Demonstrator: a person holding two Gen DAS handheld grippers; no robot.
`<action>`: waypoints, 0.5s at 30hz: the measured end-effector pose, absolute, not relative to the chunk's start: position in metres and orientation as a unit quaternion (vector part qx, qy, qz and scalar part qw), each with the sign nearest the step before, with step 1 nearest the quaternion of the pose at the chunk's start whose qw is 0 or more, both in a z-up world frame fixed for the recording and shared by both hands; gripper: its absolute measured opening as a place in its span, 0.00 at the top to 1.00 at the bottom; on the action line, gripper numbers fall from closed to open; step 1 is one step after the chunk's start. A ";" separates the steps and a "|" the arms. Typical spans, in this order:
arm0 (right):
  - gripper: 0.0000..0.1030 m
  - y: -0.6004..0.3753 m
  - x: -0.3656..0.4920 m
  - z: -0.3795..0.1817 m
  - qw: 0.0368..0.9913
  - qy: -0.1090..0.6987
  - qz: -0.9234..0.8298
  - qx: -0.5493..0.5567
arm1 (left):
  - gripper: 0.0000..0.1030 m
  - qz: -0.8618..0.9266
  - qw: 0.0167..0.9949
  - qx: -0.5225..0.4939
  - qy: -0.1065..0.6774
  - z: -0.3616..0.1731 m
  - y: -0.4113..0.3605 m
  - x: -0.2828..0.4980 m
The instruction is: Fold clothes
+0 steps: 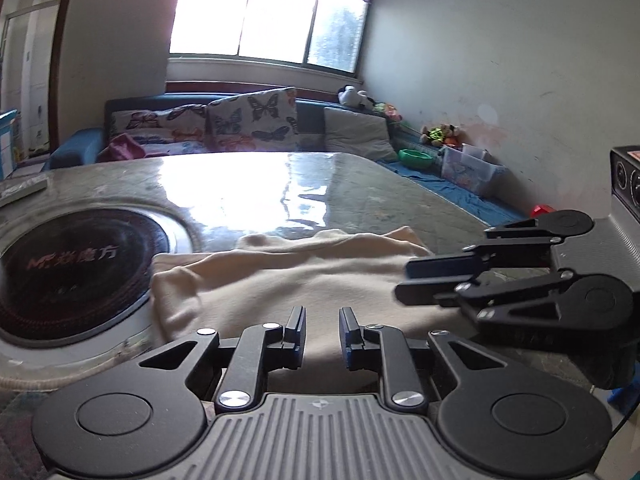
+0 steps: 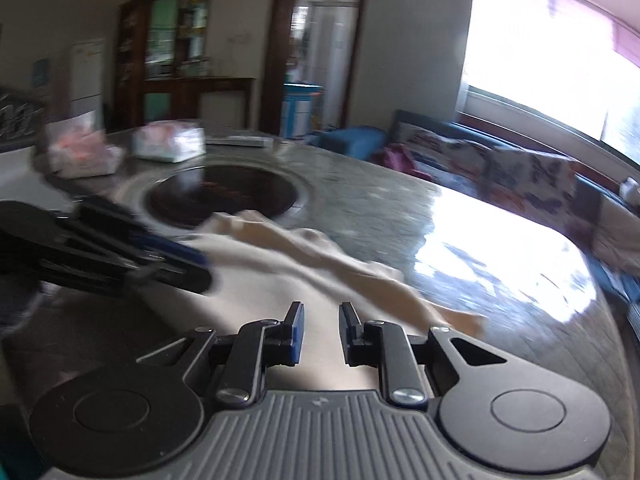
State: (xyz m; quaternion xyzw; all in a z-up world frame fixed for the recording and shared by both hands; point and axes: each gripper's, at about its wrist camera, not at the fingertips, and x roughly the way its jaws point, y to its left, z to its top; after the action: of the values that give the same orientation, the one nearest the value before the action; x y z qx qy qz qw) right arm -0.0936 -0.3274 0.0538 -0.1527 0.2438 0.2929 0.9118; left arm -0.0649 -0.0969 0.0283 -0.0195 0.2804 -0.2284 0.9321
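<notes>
Cream garment (image 1: 288, 276) on table (image 1: 360, 184), both hand-held grippers (image 1: 322, 332) (image 2: 321, 330) parted, empty

A soft cream cloth on the shiny table

We see one cream-colored piece of clothing (image 1: 288, 276) lying in the middle of the left wrist picture, spread mostly flat with soft bumps and a rumpled far edge. Its left edge sits just beside the dark round plate. In the right wrist picture the cloth (image 2: 280, 272) runs from the middle toward the lower right, with a bunched, wrinkled edge.
</notes>
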 end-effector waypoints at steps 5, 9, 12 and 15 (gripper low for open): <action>0.84 -0.311 -0.103 0.042 0.902 0.243 0.308 -0.179 | 0.80 -0.236 0.930 -0.006 0.281 0.023 -0.105 -0.067; 0.84 -0.308 -0.107 0.030 0.902 0.244 0.303 -0.189 | 0.80 -0.242 0.928 0.005 0.282 0.018 -0.112 -0.069; 0.84 -0.309 -0.111 0.032 0.905 0.238 0.296 -0.192 | 0.80 -0.245 0.927 0.011 0.282 0.017 -0.114 -0.070; 0.84 -0.315 -0.116 0.032 0.907 0.235 0.288 -0.196 | 0.80 -0.244 0.928 0.011 0.282 0.016 -0.114 -0.070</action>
State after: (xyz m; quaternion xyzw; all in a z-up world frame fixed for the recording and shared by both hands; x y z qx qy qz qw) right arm -0.1157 -0.3152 0.0315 -0.1962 0.2352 0.2879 0.9074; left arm -0.0697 -0.1136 0.0165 0.0113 0.2824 -0.2444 0.9276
